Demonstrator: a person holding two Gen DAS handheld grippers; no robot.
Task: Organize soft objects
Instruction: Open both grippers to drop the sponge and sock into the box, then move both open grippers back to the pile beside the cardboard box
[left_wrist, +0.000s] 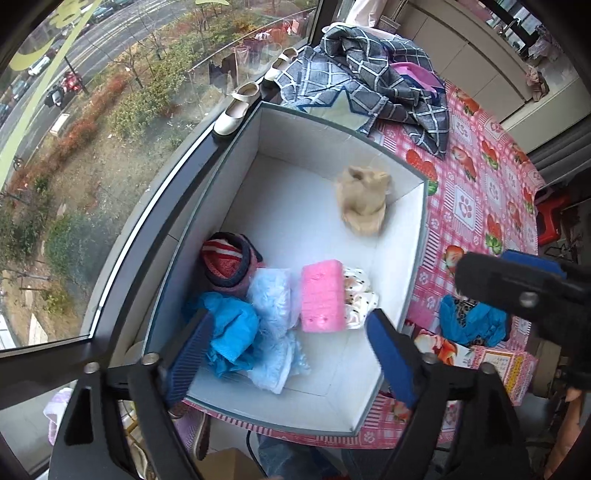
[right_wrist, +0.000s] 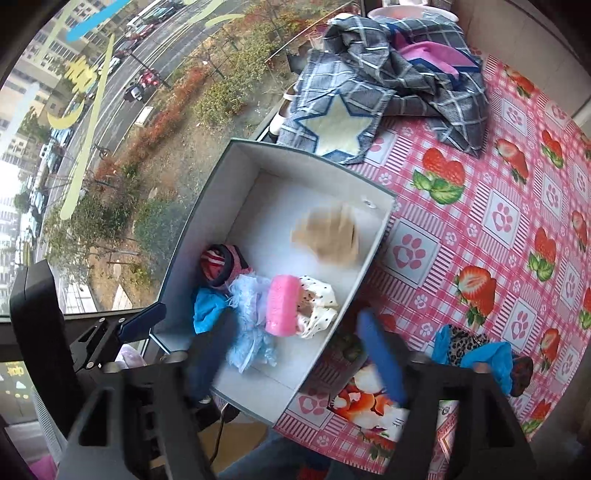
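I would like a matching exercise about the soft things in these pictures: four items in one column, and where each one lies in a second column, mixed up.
Items
1. beige cloth
2. pink sponge
3. leopard and blue cloth
4. plaid blanket

Places
A. on the tablecloth, outside the box, near the right gripper
B. heaped on the table beyond the box
C. alone in the far part of the box
D. in the box, between the pale blue fluffy cloth and the dotted white cloth

Pairs: 1-C, 2-D, 3-A, 4-B
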